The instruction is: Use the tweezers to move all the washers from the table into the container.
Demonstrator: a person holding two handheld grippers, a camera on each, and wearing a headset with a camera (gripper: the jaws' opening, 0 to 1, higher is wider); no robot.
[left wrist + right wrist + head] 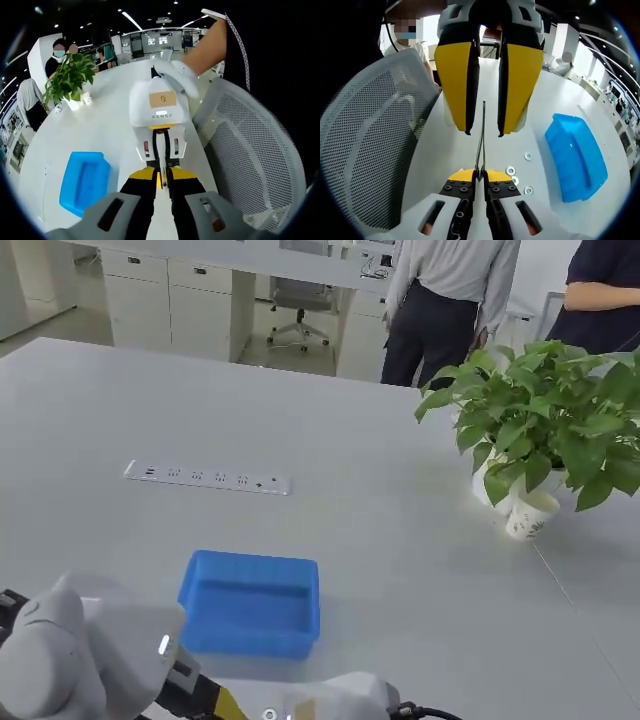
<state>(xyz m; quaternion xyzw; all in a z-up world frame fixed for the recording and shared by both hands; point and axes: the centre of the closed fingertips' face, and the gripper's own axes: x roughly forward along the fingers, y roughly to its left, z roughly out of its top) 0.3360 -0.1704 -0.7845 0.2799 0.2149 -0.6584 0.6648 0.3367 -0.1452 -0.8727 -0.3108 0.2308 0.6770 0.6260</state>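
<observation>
The right claw [477,176] is clenched on the back end of thin metal tweezers [482,135], which run straight forward from it. The left claw [485,133] faces it head-on. Its two yellow jaws are released and straddle the tweezers' front half, with a gap on either side. We judge this to be the set-up step: the tool is held and no washer is picked up yet. Four small washers [510,170] lie on the white tabletop [540,95] just beside the right claw, between it and the blue container [555,145], which looks empty to us. The next move, we think, calls for tipping the tweezer points down over one washer and closing the left claw gently to pinch the tool's arms. In the left gripper view a bare forearm [205,45] reaches in from the upper right to hold the right gripper, with a mesh chair [250,150] beside it.
</observation>
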